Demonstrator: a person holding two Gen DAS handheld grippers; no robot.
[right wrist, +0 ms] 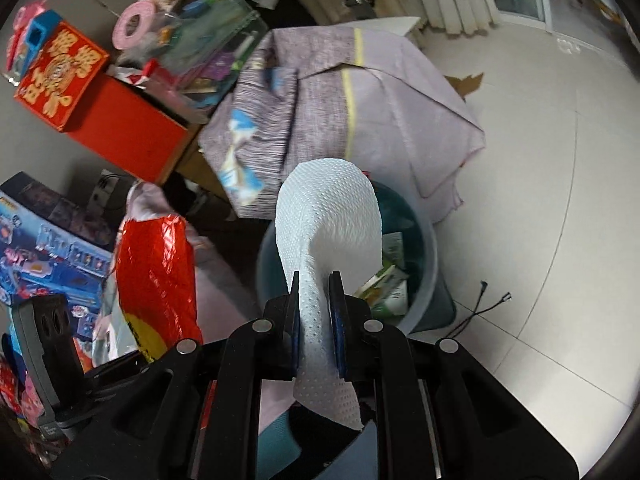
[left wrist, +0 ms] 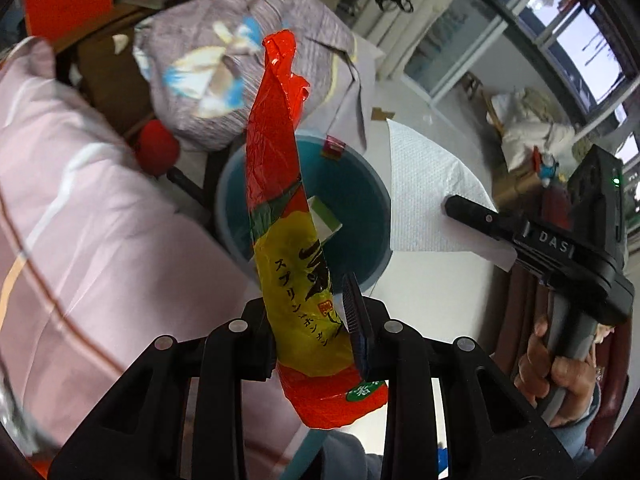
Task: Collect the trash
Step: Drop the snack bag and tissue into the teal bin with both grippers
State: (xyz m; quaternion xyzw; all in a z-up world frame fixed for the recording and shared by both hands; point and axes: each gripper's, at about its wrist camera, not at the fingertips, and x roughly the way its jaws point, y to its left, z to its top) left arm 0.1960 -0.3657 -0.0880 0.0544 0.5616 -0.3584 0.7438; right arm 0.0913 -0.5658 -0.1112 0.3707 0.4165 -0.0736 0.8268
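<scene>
Above the blue bin — red wrapper, paper towel, both clamped.

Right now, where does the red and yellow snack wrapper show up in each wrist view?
Left wrist view: the wrapper stands up the middle of the picture, clamped in the left gripper.
Right wrist view: the wrapper is at lower left, beside the paper towel.
Shared landmark: the blue bin, just behind it in both.

One wrapper, one tissue, one bin
</scene>
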